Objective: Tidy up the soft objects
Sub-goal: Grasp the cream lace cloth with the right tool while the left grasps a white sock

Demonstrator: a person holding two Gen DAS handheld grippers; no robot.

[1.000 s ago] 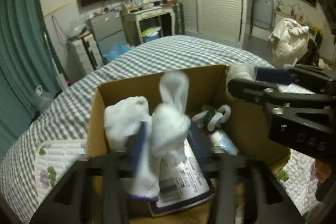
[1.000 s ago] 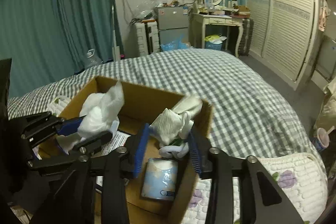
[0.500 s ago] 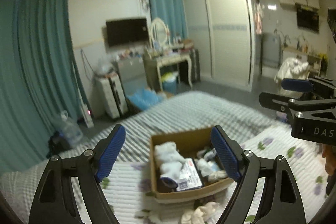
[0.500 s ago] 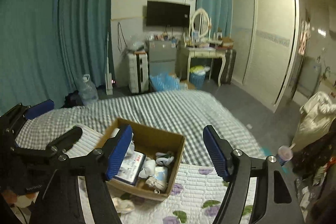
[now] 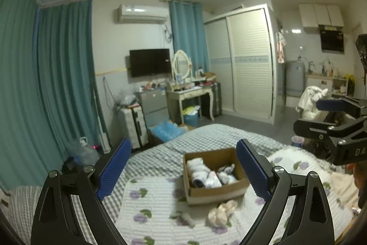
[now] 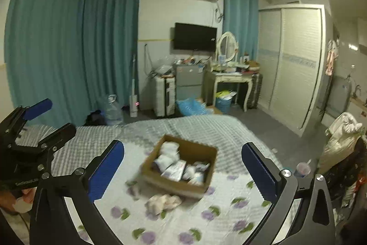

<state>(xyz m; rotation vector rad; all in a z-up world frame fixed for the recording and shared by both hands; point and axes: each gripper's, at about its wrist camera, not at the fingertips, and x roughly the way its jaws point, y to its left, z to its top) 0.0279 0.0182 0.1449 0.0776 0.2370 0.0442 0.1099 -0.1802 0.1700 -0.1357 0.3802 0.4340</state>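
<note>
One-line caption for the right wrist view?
Open right tool raised above a cardboard box of white soft items, one pale bundle outside.

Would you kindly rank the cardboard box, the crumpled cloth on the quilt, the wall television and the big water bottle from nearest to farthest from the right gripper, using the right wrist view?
From the right gripper, both its fingers spread wide:
1. Crumpled cloth, on the quilt just ahead, slightly left.
2. Cardboard box, right behind the cloth, centre.
3. Water bottle, on the floor beyond the bed, left.
4. Television, on the far wall.
</note>
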